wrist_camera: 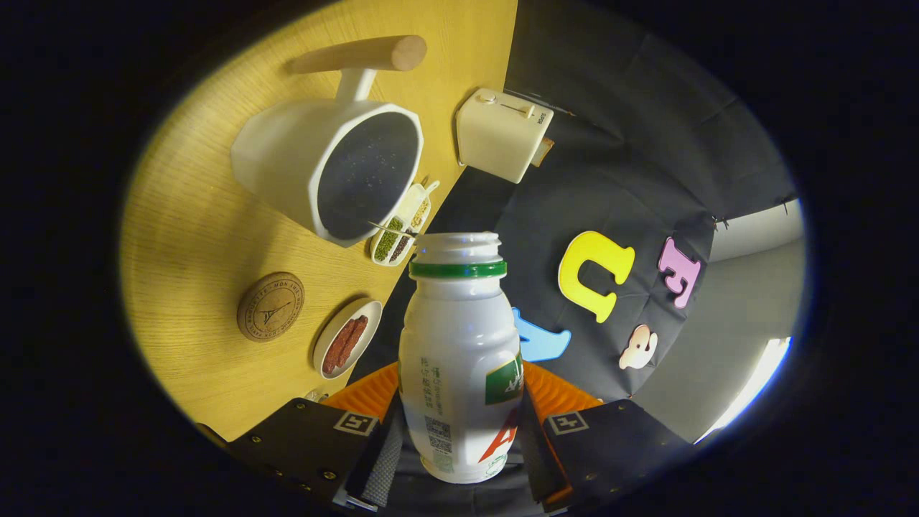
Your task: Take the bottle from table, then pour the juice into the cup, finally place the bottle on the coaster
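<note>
A white plastic bottle (459,359) with a green neck ring and no cap sits between my two fingers, and my gripper (459,424) is shut on its lower body. The whole scene is rolled sideways, so the bottle is tilted relative to the wooden table (194,230). Beyond the bottle's mouth, on the table, stands a large white cup (337,165) with a dark inside and a wooden handle (362,55). The round cork coaster (271,306) lies on the table, apart from the cup and beside a small dish.
A small white dish with reddish sausages (347,339) lies between the coaster and the bottle. A divided white tray of beans and grains (400,228) sits by the cup's rim. A cream toaster (502,134) stands at the table's edge against the black cloth wall.
</note>
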A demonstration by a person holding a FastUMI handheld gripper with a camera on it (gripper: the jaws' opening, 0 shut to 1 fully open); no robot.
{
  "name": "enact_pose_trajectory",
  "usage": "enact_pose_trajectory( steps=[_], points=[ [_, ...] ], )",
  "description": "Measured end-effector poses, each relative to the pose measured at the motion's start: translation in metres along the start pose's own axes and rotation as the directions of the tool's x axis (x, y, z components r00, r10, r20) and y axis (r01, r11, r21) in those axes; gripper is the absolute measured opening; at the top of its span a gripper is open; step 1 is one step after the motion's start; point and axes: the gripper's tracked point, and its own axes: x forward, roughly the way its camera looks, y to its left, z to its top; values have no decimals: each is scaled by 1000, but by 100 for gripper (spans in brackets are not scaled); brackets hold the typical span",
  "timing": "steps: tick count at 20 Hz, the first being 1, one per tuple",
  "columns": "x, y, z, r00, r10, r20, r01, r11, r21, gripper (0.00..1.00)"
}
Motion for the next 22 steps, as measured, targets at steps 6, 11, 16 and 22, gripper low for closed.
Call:
enact_pose_trajectory(
  steps=[6,11,16,22],
  points=[
    [0,1,1,1000,-3,2,3,1000,-6,71],
    [1,1,0,1000,4,0,-4,1000,-10,71],
    [1,4,2,1000,20,6,-20,999,26,71],
    [2,14,7,998,55,24,-57,991,119,71]
  ],
)
